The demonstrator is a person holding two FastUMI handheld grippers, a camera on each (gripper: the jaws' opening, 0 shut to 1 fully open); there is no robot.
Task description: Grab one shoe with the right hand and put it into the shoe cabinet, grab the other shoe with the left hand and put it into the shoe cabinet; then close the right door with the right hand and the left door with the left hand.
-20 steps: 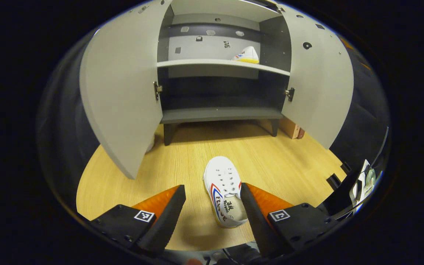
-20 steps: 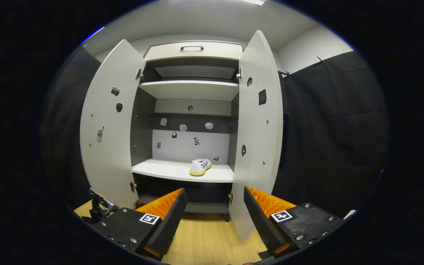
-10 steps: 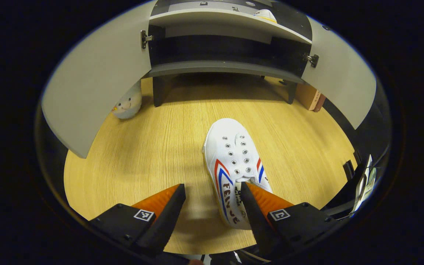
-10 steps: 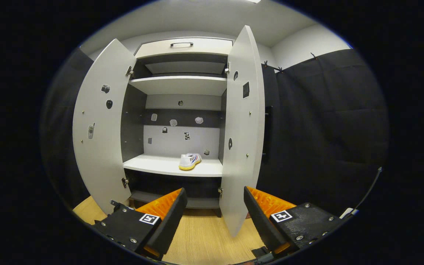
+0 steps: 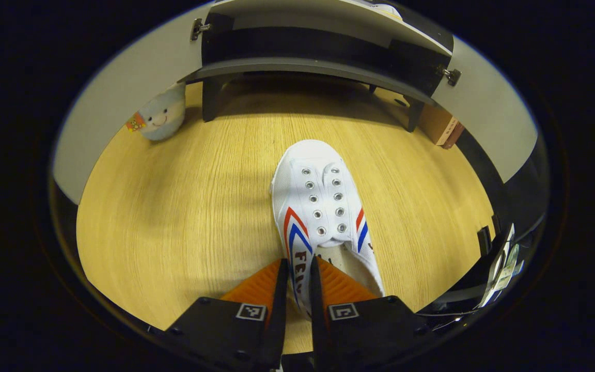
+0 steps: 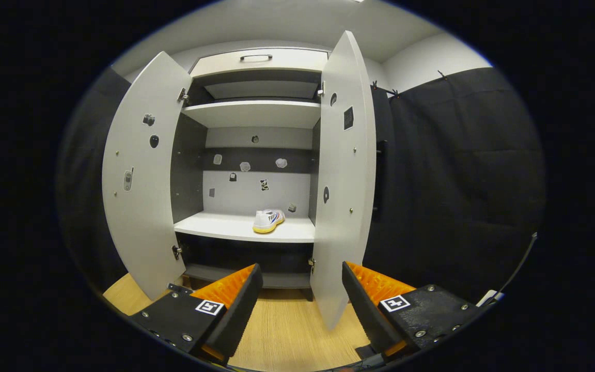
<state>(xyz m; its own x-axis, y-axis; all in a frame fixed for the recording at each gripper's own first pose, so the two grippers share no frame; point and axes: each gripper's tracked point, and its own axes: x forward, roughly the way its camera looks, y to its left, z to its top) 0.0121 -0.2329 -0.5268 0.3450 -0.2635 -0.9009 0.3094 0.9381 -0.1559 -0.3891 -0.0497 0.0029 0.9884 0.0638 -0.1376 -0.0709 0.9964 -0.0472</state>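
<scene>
Two shoes: one white shoe lies on the wooden floor, long axis toe-first toward the shoe cabinet; the left gripper pinches its heel-side wall. The other shoe sits on the middle shelf. The right gripper gapes empty between two open doors.

The shoe on the floor lies in front of the shoe cabinet, toe towards it at 12 o'clock, heel between the fingers of the left gripper at 6 o'clock. A plush toy sits on the floor at 10 o'clock from that shoe, beside the cabinet's leg and behind the left door. A box stands at 2 o'clock by the other leg. The second shoe rests on the middle shelf, towards the right door. The right gripper hangs before the cabinet at 6 o'clock, well apart from it.
</scene>
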